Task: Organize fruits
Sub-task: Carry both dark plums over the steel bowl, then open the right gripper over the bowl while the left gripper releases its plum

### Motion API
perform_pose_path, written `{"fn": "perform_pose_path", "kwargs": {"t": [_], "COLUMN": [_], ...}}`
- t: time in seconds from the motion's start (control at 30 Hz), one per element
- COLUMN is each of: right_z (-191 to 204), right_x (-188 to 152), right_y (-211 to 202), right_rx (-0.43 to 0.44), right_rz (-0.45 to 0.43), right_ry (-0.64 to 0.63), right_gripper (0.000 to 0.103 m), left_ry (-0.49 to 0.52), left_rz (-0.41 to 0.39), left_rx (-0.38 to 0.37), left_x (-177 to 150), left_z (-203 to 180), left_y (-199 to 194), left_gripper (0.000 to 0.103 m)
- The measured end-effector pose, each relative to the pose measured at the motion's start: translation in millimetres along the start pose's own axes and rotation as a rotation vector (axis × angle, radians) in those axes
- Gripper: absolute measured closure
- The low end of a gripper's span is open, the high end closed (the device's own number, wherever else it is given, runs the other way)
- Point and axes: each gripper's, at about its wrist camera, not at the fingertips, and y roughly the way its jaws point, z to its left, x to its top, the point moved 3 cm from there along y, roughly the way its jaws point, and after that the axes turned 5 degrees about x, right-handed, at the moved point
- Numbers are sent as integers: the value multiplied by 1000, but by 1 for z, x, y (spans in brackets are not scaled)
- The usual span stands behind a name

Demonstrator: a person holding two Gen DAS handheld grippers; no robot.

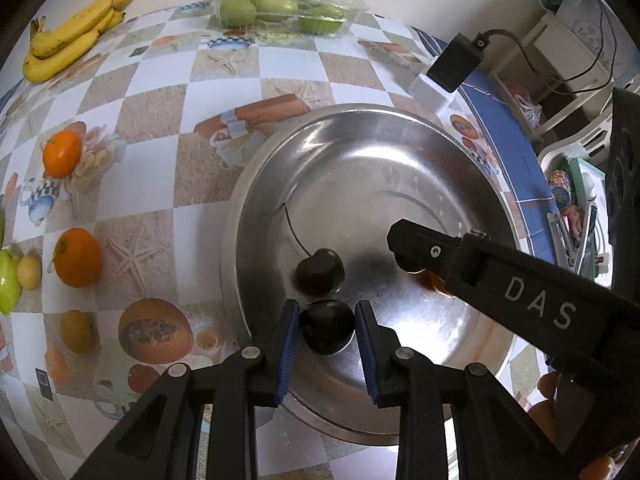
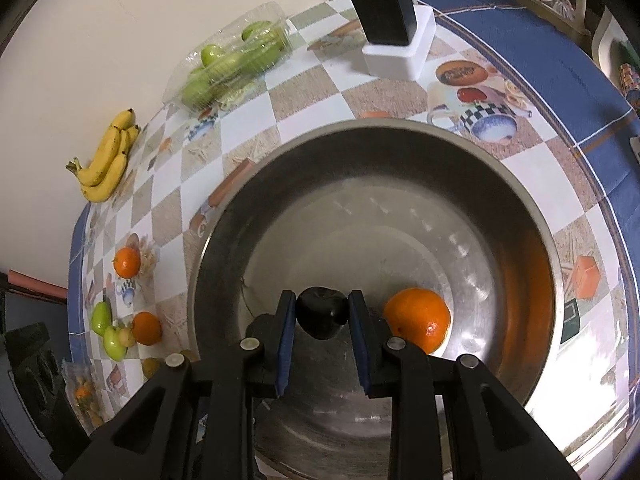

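My left gripper (image 1: 327,322) pinches a dark cherry (image 1: 327,332) low inside the steel bowl (image 1: 360,128); a second cherry with a stem (image 1: 320,272) lies just ahead of it. My right gripper (image 2: 322,312) pinches another dark cherry (image 2: 322,316) over the same bowl, an orange (image 2: 418,318) just to its right on the bowl's floor.
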Motion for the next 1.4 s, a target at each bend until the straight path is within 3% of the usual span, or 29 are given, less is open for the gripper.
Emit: {"fn": "perform_pose_path", "kwargs": {"t": [0.23,0.4,0.8,1.13,1.2,1.27,1.33,1.4], "right_z": [-1,0,9,10,11,12,15,18], "right_x": [-1,0,5,5,4,3,3,3], "right_y": [2,2,-21,-21,-20,-20,-21,-20], "right_rx": [-6,-16,8,-4,-10,-17,-29,-36], "right_rz": [14,10,-57,-48,-43,-43,-47,-47], "right_ry": [-2,-2,-18,-34,-40,-47,-63,-77], "right_gripper": [75,75,75,75,71,60,58,56], "left_ry": [7,7,-49,-156,-183,-210,-235,-255], "left_rz": [2,-9,-59,-105,-111,-113,-111,-113], "left_rx": [-3,-21,-15,32,64,103,142,172], "left_x": [1,2,8,15,16,17,16,15], "left_z": [-1,-3,15,47,55,65,75,83], "left_y": [1,-4,-25,-38,-38,-39,-39,-40], "left_gripper": [70,58,57,57,43,39,35,24]}}
